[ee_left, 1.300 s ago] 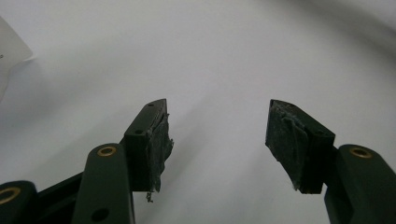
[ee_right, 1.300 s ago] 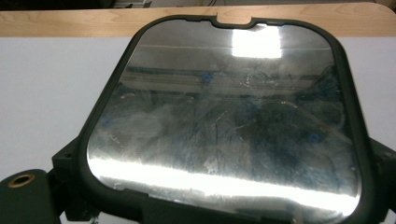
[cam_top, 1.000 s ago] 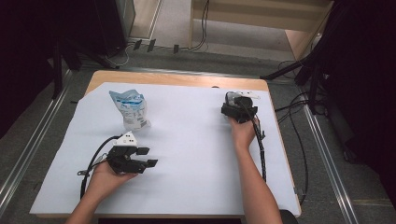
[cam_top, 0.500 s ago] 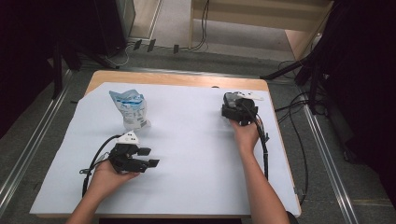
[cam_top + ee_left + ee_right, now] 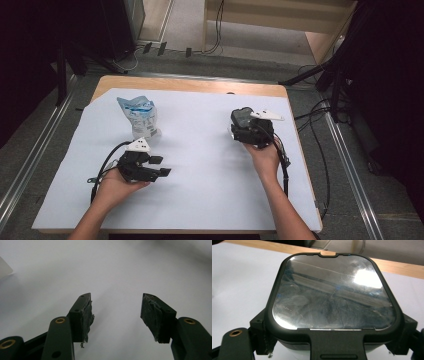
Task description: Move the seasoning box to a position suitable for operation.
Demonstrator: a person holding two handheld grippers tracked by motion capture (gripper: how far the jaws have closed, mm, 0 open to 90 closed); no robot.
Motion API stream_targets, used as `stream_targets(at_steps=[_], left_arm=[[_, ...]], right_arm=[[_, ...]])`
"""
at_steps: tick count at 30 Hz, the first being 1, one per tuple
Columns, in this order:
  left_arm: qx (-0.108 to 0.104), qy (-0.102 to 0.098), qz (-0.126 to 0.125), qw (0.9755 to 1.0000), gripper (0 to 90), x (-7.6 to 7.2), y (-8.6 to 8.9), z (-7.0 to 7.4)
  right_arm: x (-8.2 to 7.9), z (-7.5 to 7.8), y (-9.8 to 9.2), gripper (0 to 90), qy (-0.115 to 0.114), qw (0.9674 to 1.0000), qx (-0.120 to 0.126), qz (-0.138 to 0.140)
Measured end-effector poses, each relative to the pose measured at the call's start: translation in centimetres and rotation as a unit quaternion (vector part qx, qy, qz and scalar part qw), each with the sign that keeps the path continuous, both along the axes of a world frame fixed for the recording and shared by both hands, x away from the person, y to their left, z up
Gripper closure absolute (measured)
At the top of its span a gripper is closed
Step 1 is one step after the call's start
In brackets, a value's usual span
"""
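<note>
Clamped in our right gripper (image 5: 239, 131) is a black lidded box (image 5: 334, 293): the right gripper view shows its rounded square lid with a scratched, glossy panel, and a jaw pressing on each side of it near the lower corners. In the high view we hold the box (image 5: 242, 118) just above the right half of the white sheet (image 5: 200, 150), near the far edge, with the right hand (image 5: 264, 154) behind it and its cable trailing back along the forearm.

Our left gripper (image 5: 161, 166) stays low over the near left part of the sheet, held in the left hand (image 5: 116, 184). Its jaws stand apart with nothing between them, having just closed in a little; the left gripper view shows worn pads (image 5: 88, 317) over bare white sheet (image 5: 115, 270).

Beyond the left gripper, near but not touching it, a crumpled blue-and-white bag (image 5: 139, 116) stands on the sheet; its print is too small for us to read. Under the sheet, the wooden table (image 5: 190, 85) shows along the far edge.
</note>
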State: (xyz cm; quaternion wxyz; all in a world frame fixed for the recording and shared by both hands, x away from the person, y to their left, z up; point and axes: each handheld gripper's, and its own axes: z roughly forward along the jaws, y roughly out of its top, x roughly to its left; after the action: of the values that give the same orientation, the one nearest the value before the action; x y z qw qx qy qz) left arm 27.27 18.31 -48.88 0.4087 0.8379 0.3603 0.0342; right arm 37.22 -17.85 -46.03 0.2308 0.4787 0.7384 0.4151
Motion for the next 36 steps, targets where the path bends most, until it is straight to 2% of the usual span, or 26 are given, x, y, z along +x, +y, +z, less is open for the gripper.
stream_targets(at_steps=[5,10,11,18,19,20,21,22,24,26,29,31,32,36], left_arm=[[0.008,-0.003,-0.004,1.0,43.1,0.3,-0.2,0.1],[0.006,-0.004,-0.007,0.9999,43.2,0.4,-0.2,0.2],[0.004,-0.004,-0.009,0.9999,43.2,0.6,-0.2,0.1],[0.005,-0.004,-0.006,1.0,43.3,0.8,-0.3,0.2],[0.006,-0.003,-0.006,1.0,43.3,0.8,-0.3,0.2],[0.007,-0.003,-0.006,1.0,43.0,0.7,-0.3,0.2],[0.005,-0.002,-0.006,1.0,43.0,0.7,-0.2,0.2],[0.001,-0.003,0.001,1.0,42.2,0.6,-0.1,0.2],[-0.003,-0.002,0.0,1.0,42.0,0.6,0.0,0.2],[-0.008,-0.003,0.003,1.0,42.0,0.4,0.2,0.2],[-0.006,0.0,0.004,1.0,42.1,0.3,0.4,0.2],[-0.005,0.001,0.004,1.0,42.0,0.2,0.5,0.2],[-0.005,0.002,0.011,0.9999,41.8,0.1,0.6,0.1],[-0.014,0.005,0.02,0.9997,40.2,-0.2,1.2,0.2]], right_arm=[[-1.7,0.0,0.8,16.2,0.003,0.9996,0.007,0.028],[-2.6,-0.3,1.7,16.2,0.004,0.9986,-0.002,0.053],[-2.9,-0.6,2.3,16.2,0.004,0.9975,-0.003,0.071],[-3.4,-1.0,3.3,16.2,0.012,0.9941,0.007,0.107],[-3.4,-1.1,3.5,16.2,0.012,0.9933,0.007,0.114],[-3.4,-1.3,3.9,16.2,0.015,0.9911,0.01,0.132],[-3.4,-1.3,3.9,16.2,0.015,0.9911,0.01,0.132],[-3.3,-1.5,4.4,16.2,0.019,0.9892,0.013,0.145],[-3.3,-1.6,4.5,16.2,0.019,0.9888,0.013,0.148],[-3.1,-1.8,5.4,16.2,0.02,0.9864,0.01,0.163],[-2.9,-2.1,6.2,16.2,0.023,0.9838,0.01,0.177],[-2.9,-2.1,6.4,16.2,0.024,0.9834,0.008,0.18],[-2.8,-2.3,7.0,16.2,0.026,0.9813,0.008,0.191],[-2.6,-2.6,7.7,16.2,0.034,0.9789,0.009,0.201]])
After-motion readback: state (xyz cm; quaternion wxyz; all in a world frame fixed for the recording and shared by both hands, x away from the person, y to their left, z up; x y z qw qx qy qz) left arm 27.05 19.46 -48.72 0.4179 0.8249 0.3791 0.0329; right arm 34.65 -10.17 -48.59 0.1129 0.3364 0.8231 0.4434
